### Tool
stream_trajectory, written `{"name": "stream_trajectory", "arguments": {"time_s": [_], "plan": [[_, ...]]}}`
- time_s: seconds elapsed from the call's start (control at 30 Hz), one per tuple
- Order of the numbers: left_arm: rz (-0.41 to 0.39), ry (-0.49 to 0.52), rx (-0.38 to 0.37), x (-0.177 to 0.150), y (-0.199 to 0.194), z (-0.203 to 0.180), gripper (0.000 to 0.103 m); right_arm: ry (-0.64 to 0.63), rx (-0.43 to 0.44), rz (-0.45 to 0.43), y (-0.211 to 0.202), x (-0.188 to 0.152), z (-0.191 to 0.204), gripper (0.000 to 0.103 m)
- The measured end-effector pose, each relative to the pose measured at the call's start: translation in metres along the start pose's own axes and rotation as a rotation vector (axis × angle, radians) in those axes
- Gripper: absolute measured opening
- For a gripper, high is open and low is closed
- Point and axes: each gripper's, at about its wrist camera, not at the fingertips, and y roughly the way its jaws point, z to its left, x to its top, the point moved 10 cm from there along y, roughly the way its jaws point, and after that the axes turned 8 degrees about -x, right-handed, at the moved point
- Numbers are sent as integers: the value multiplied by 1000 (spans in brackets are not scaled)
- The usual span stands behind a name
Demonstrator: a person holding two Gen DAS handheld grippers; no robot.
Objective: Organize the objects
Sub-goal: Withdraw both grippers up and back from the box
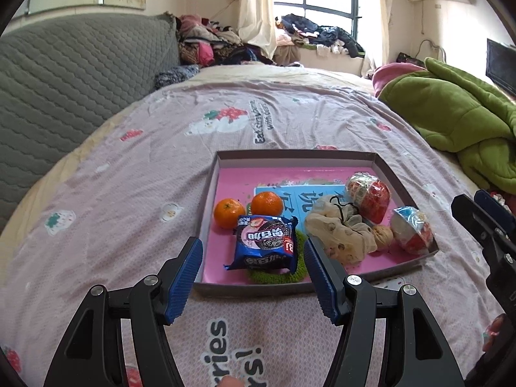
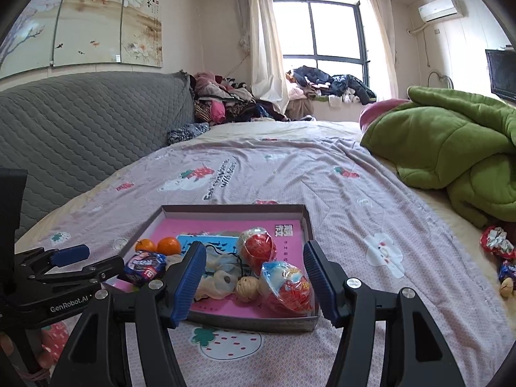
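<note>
A shallow box tray (image 1: 290, 154) with a pink bottom lies on the bed. In it are two oranges (image 1: 229, 213), a blue cookie packet (image 1: 266, 242) on a green fuzzy pad (image 1: 274, 277), a cream cloth scrunchie (image 1: 338, 229), a walnut (image 1: 383, 236) and two foil-wrapped egg toys (image 1: 367, 195). My left gripper (image 1: 251, 243) hovers open over the tray's near edge, nothing between its fingers. In the right wrist view my right gripper (image 2: 254, 247) is also open and empty above the tray (image 2: 232, 207), near the egg toys (image 2: 288, 285). The left gripper (image 2: 64, 256) shows at that view's left.
A crumpled green blanket (image 2: 451, 135) fills the bed's right side. Below it lie loose wrapped snacks (image 2: 496, 242) and a walnut (image 2: 506, 288). A grey quilted headboard (image 1: 64, 96) rises on the left. Clothes are piled (image 2: 225, 100) by the window.
</note>
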Motion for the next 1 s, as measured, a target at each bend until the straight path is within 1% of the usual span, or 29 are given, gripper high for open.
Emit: {"name": "stream_trajectory", "arguments": {"time_s": [0.2,0.33,0.53,0.67,0.77,0.93,1.0], "plan": [[-27,-22,-25,3,-25,-4,67,-7,20,-14,-19,5,5,62],[-46,-21,-17,5,-39,-3,67,-6,15,-25,-31,7,4,62],[-56,-28,-20,-1,-58,-1,67,-12,9,-35,-47,8,2,63],[-73,-22,0,-3,-68,2,67,-19,10,-45,-58,11,2,63],[-82,-25,-4,-5,-76,5,67,-21,5,-50,-66,11,1,63],[-85,-15,11,-9,-88,7,67,-22,9,-39,-76,9,2,63],[-88,-16,4,-11,-91,6,67,-27,6,-37,-80,8,3,63]]}}
